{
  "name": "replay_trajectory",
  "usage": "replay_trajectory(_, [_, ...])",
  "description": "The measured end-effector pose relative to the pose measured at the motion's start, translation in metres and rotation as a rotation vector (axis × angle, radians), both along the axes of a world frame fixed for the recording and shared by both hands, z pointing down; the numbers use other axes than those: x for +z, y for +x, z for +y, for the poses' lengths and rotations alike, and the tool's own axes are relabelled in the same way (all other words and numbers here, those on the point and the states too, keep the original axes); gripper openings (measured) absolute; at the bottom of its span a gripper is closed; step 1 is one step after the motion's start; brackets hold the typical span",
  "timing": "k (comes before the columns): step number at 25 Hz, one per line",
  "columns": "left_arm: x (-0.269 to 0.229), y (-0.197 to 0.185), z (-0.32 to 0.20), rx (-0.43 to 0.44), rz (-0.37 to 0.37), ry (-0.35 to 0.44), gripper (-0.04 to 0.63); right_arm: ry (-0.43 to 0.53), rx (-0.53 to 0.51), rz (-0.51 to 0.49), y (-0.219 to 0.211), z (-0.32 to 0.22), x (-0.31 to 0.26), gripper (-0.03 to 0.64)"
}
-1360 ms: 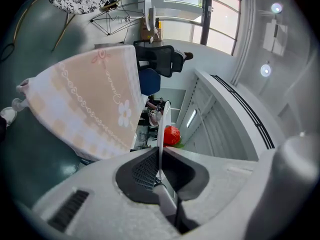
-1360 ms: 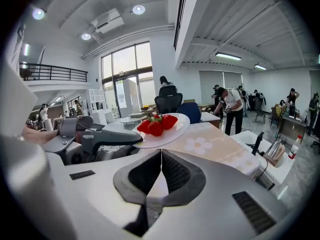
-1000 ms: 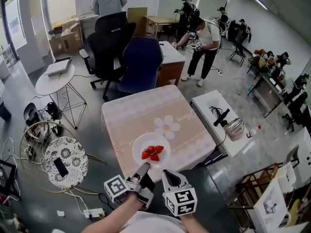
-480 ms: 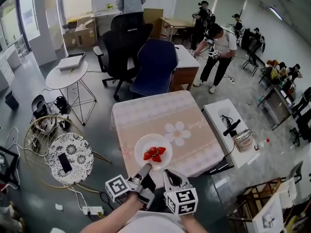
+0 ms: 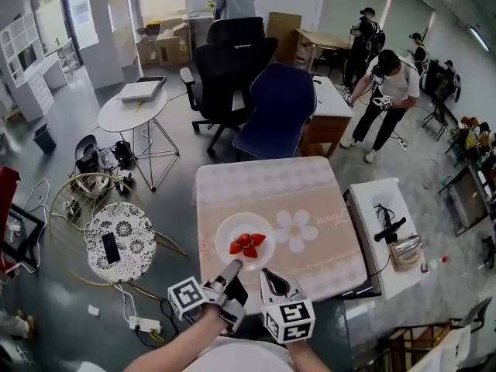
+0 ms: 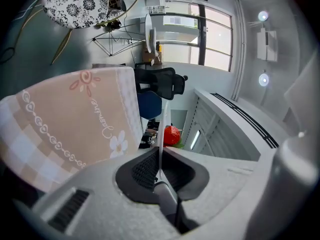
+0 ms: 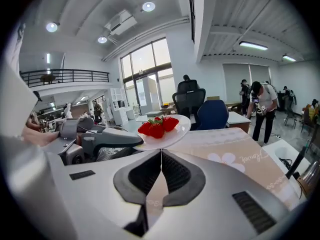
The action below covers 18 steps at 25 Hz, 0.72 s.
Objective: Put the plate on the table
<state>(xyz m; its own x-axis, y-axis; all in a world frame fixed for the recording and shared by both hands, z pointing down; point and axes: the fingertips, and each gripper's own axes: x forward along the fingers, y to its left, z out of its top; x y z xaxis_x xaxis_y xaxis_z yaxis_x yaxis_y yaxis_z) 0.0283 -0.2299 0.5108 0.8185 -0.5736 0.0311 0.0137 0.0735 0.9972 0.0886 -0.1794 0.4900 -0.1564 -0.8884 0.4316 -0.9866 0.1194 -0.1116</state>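
Presently the left gripper point(image 5: 232, 267) clamps the white plate point(image 5: 262, 225) by its near rim, level so the strawberries point(image 5: 245, 244) sit secure, above the floral-clothed table point(image 5: 263, 188); the right gripper point(image 5: 267, 276) is closed, empty, alongside.

White plate point(image 5: 228, 232) with strawberries point(image 5: 246, 244), over table point(image 5: 310, 200)

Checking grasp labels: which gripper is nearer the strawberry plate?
Left. The left gripper is clamped on the near rim of the plate. The right gripper is shut and empty, just short of that rim, beside the left one.
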Motion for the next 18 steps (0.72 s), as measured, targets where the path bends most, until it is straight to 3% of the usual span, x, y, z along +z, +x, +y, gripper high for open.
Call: replay_trajectory(18, [0.039, 0.072, -0.024, -0.137, -0.043, -0.064, 0.017, -0.046, -0.187, -0.053, 0.083, -0.045, 0.023, 0.005])
